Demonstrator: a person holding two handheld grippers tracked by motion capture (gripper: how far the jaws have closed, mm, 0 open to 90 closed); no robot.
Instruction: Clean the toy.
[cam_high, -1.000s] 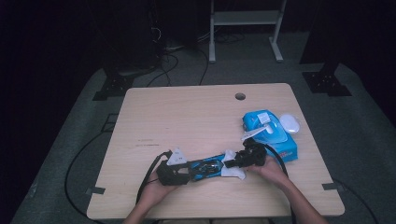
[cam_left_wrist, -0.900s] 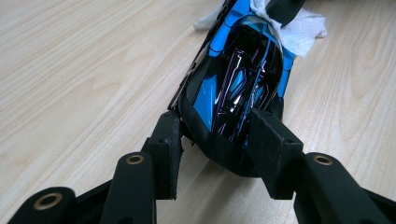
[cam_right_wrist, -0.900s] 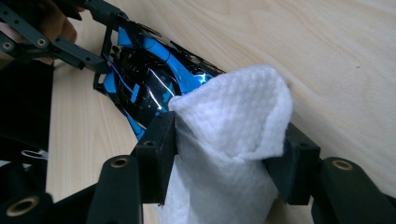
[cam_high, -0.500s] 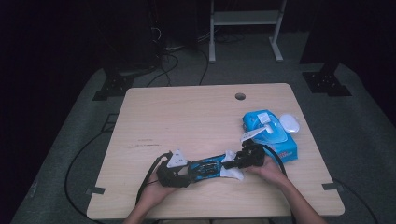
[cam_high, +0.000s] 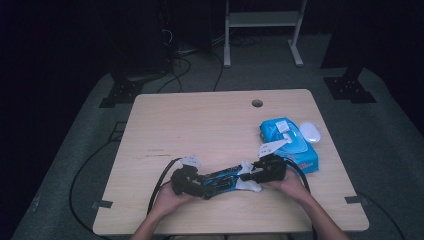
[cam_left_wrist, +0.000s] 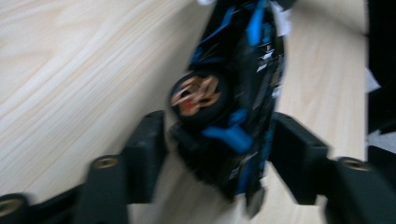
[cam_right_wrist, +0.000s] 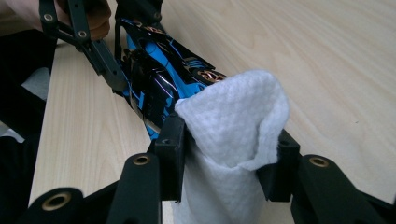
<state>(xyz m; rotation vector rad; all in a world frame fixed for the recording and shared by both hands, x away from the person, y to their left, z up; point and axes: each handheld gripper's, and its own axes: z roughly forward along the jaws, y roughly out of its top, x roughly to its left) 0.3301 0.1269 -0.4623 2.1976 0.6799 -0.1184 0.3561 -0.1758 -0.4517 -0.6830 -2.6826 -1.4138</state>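
item: black-and-blue toy car (cam_high: 218, 180), lying near the bench's (cam_high: 200, 125) front edge. my left hand-held gripper (cam_left_wrist: 217, 140) brackets its tail, jaws just closing; my right hand-held gripper (cam_right_wrist: 224, 149), also closing, pinches a white wipe (cam_right_wrist: 233, 126) against its nose. step: wiping. next, i judge: firmer left hold, rub along the body.

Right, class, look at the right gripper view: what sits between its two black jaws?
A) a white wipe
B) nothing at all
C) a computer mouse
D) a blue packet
A: in the right gripper view a folded white wipe stands between the jaws of the right claw, with the blue and black toy car lying on the table just beyond it.
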